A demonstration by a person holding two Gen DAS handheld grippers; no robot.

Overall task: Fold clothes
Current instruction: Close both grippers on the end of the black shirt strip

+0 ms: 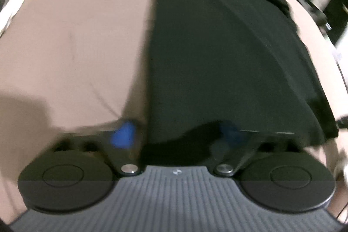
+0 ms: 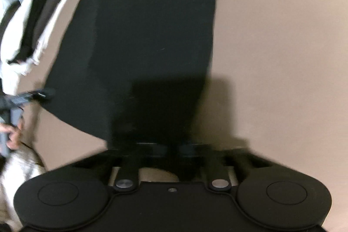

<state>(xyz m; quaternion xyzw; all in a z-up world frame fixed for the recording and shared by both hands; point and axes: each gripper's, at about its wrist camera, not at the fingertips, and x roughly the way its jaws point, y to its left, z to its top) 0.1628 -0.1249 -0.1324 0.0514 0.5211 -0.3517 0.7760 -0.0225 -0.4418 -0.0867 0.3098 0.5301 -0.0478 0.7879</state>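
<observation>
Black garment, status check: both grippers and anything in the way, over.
Left gripper open, straddling the black garment near edge. Right gripper nearly shut at the same edge; grip unclear, blurred. Garment flat on tan surface. Clothes pile off left, clear.

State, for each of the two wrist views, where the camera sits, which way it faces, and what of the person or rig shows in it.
Left wrist: sits on the left gripper, facing forward and down over the black garment on the tan surface; its blue-tipped fingers show.
Right wrist: sits on the right gripper, facing along the same garment; the left gripper and the person's hand show.
Shared: garment, tan surface.
</observation>
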